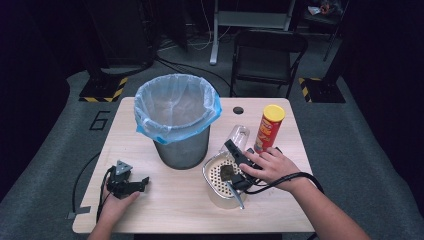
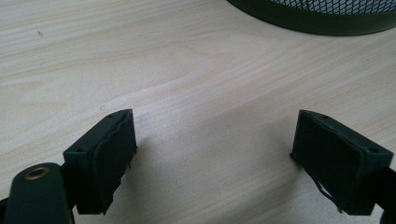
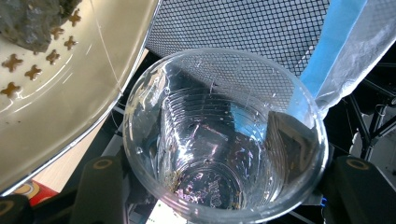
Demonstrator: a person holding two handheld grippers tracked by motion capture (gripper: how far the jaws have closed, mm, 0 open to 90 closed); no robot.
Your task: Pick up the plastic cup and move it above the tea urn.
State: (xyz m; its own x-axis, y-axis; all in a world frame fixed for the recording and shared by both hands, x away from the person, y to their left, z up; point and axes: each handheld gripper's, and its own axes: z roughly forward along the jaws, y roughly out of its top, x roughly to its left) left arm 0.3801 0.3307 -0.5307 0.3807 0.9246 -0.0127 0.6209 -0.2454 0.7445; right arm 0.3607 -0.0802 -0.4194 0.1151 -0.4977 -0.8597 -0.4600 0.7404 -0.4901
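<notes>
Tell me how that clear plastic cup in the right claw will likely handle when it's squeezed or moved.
The clear plastic cup looks thin-walled and ribbed, so it probably flexes or crumples under a hard squeeze. It looks nearly empty, so it's likely very light. Its glossy wall may slip in the right claw.

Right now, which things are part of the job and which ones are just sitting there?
In the job:
right gripper, shut on the clear plastic cup
metal strainer bowl
mesh bin with blue bag

Just sitting there:
chip can with yellow lid
left gripper, open, on the wooden table
folding chair
</notes>
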